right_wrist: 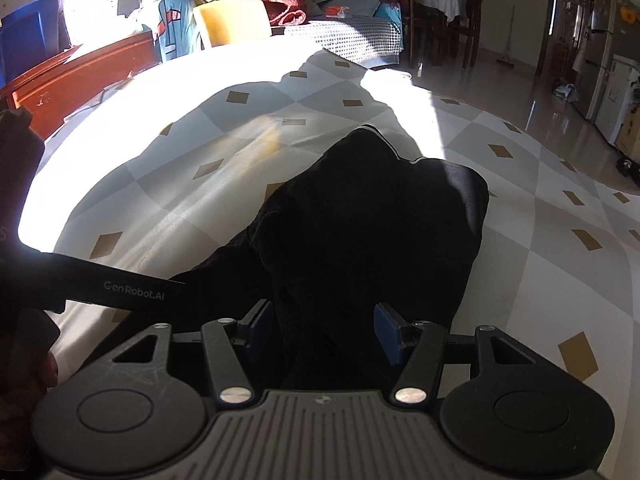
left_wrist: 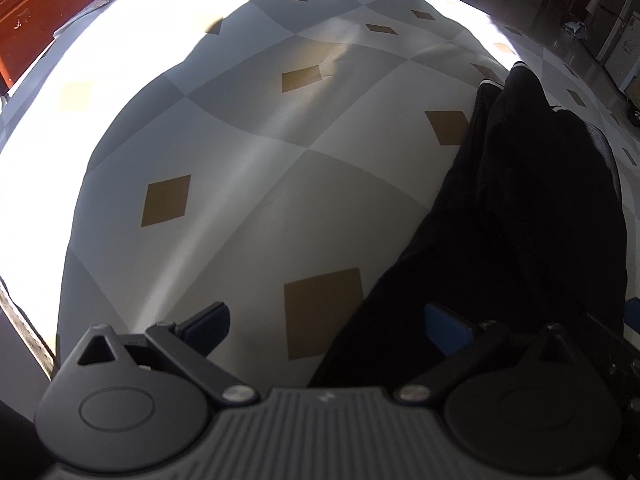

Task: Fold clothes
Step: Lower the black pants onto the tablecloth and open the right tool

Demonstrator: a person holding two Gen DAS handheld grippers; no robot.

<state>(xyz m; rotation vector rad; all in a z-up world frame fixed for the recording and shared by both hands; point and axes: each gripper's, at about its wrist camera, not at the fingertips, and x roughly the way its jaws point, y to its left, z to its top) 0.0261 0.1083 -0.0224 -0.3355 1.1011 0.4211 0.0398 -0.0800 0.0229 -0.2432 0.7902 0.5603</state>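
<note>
Lying bunched on the patterned sheet (right_wrist: 540, 240), black clothing (right_wrist: 360, 220) shows seemingly white trim.

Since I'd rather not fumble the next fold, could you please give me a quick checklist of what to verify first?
1. Right gripper astride the black garment, jaws apart: ok.
2. Left gripper open, only its right finger over the fabric edge: not ok.
3. Garment flat: not ok, bunched.
4. Patterned sheet beside the garment bare for folding: ok.
5. Garment's far end visible: ok, white trim shows.
</note>
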